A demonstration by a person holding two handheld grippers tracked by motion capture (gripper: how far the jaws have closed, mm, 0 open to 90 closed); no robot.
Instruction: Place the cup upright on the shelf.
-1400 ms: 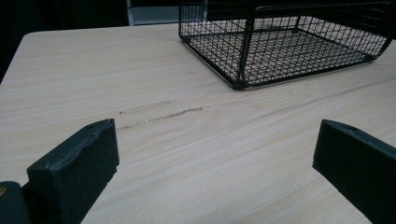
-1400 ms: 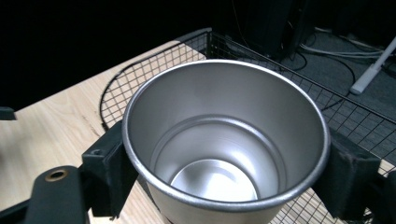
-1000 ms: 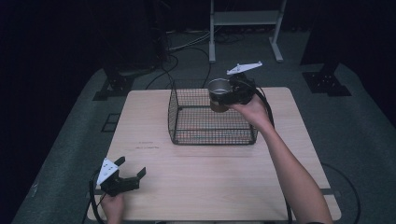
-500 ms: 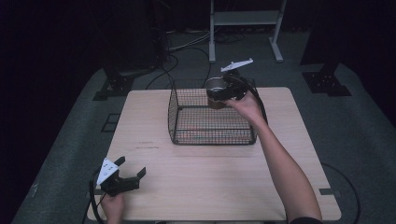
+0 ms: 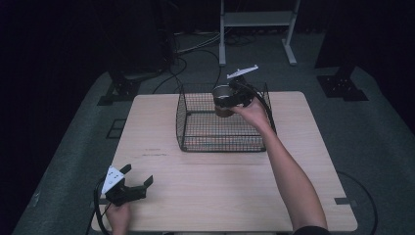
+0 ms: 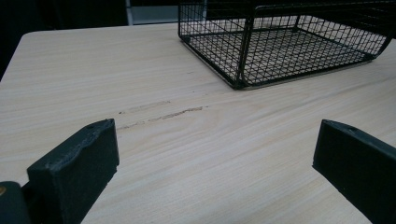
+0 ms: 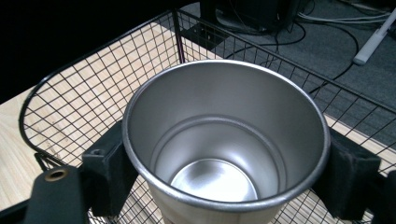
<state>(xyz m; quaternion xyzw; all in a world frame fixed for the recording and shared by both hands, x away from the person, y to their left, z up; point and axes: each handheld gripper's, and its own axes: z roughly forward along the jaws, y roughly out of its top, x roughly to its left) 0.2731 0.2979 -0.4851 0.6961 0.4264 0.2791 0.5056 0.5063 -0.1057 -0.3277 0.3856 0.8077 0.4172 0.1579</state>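
Brushed steel, thin-walled and empty, is what the cup is made of, so it is judged to be light and stiff, hard to dent yet smooth enough to slide if squeezed weakly. It is pinched across its outer wall just under the rim by the right gripper, one of its black fingers pressed to each side; that band near the top is judged the sound place for a hold, since the wall is widest there and the rolled lip would check a downward slip. The cup is held upright, mouth up, above the far right part of the wire basket, whose mesh floor is seen beneath it, and it does not appear to rest on that floor. The right forearm is stretched forward across the counter, the hand raised over the basket's far rim. The left gripper is kept low at the near left corner of the counter, its fingers spread wide over bare wood, nothing between them.
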